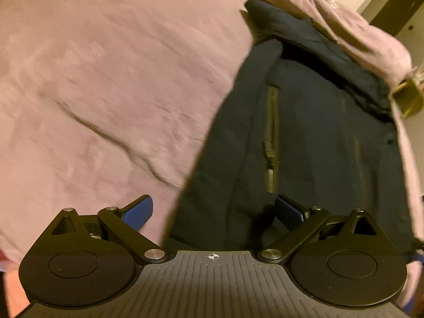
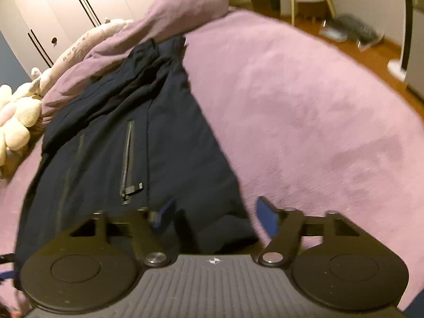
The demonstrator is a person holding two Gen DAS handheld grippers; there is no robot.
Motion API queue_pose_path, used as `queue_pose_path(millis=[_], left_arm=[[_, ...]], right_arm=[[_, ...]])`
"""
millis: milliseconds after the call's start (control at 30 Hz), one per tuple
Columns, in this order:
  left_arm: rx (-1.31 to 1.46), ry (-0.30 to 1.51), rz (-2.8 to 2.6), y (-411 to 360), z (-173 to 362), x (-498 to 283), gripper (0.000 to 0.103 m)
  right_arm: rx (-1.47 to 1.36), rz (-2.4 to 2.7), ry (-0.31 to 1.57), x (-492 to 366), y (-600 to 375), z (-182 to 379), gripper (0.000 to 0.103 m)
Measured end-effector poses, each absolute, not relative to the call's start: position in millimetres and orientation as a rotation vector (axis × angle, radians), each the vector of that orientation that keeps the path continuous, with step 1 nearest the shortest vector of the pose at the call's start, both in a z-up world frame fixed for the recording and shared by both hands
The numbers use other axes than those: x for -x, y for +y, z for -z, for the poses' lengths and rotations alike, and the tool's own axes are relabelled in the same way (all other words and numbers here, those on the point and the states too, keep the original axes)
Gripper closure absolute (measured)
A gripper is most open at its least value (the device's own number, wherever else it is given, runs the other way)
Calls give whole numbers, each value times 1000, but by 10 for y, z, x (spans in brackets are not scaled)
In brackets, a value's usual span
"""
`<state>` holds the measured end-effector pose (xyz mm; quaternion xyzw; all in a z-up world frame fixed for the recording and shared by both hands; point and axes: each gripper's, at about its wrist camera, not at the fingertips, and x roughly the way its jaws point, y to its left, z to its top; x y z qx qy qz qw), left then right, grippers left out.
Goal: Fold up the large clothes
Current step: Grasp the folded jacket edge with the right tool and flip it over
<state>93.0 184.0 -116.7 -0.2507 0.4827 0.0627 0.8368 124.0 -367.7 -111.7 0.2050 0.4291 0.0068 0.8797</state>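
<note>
My left claw (image 1: 213,210) had its two blue fingers wide apart with nothing between them. My right claw (image 2: 216,216) was apart too, holding nothing. Under both lay one dark jacket (image 2: 148,137), flat on the bed (image 2: 304,111), with one zipper (image 2: 128,159) showing. One pillow (image 2: 185,8) and one cream soft toy (image 2: 16,122) sat near its top.

dark navy jacket (image 2: 164,137), perhaps black, on plain mauve-pink bedcover (image 2: 304,111); cream plush toy (image 2: 16,122)
</note>
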Motion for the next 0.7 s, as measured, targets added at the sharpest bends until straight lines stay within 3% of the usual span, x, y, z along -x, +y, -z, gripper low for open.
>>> queue_pose_path(millis=[100, 233, 300, 400, 433, 533, 600, 700], left_arm=[[611, 1047, -77, 1855, 1253, -948, 10], [637, 1070, -74, 1909, 1325, -942, 21], [631, 1068, -60, 1922, 1312, -939, 35], [612, 1050, -18, 1943, 1242, -893, 56], [623, 1038, 6, 1964, 1216, -880, 58], [622, 1036, 41, 2000, 1190, -888, 53], [622, 1058, 49, 1995, 1230, -925, 40], [599, 1083, 57, 1965, 1295, -971, 32]], right_arm=[[-478, -10, 921, -1309, -3706, 1192, 48], [-536, -26, 944, -1299, -3806, 1236, 68], [-582, -61, 951, -1272, -3870, 1226, 74], [-688, -117, 943, -1240, -3996, 1216, 75], [-715, -132, 938, -1244, -4028, 1217, 75], [-709, -130, 957, -1316, -4041, 1236, 68], [-688, -118, 974, -1368, -4036, 1254, 68], [-689, -123, 981, -1438, -4055, 1253, 63]])
